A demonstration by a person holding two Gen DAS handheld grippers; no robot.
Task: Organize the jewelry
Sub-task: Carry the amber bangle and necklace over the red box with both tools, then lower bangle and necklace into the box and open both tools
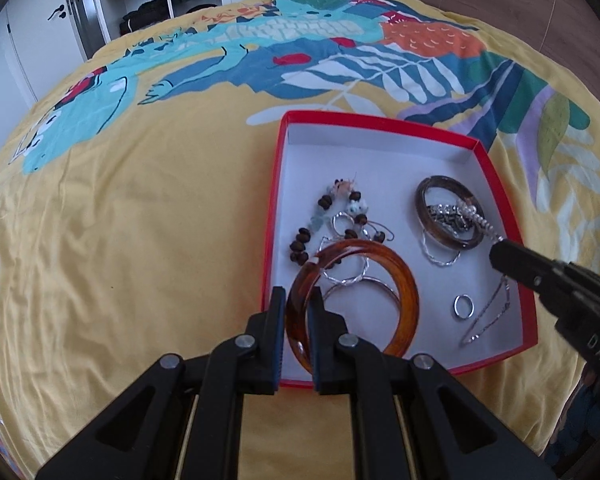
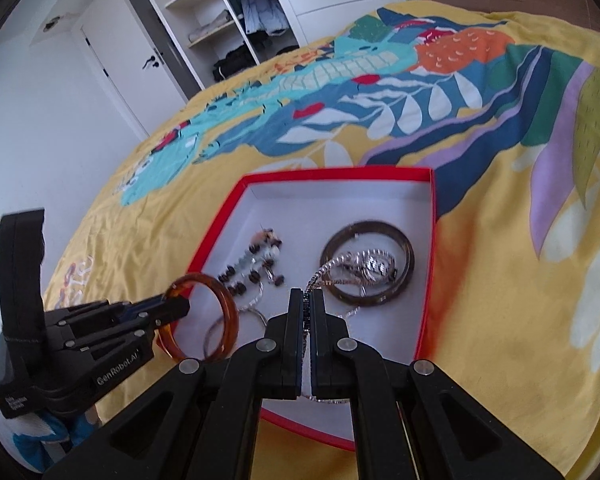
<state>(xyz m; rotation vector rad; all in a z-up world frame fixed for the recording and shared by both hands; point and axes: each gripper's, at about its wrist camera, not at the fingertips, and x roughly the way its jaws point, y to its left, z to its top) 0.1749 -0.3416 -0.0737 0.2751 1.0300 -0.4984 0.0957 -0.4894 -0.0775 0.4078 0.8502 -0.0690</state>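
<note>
A red box (image 1: pixel 500 184) with a white floor lies on the bed. My left gripper (image 1: pixel 298 294) is shut on an amber bangle (image 1: pixel 404 300), held over the box's near left corner; both show in the right wrist view, the gripper (image 2: pixel 176 304) and the bangle (image 2: pixel 228 312). My right gripper (image 2: pixel 309 294) is shut on a sparkling silver chain (image 2: pixel 332 266) that trails into a dark brown bangle (image 2: pixel 408 248). In the left wrist view that gripper (image 1: pixel 496 254) holds the chain (image 1: pixel 480 216) above the dark bangle (image 1: pixel 424 220). A wooden bead bracelet (image 1: pixel 300 244), silver hoops (image 1: pixel 348 276) and a silver ring (image 1: pixel 464 306) lie in the box.
The bed has a yellow cover (image 1: pixel 140 220) with a colourful print. An open wardrobe (image 2: pixel 220 28) with shelves and clothes and a white door (image 2: pixel 128 52) stand beyond the bed's far end. A thin silver necklace (image 1: pixel 488 316) lies by the box's right wall.
</note>
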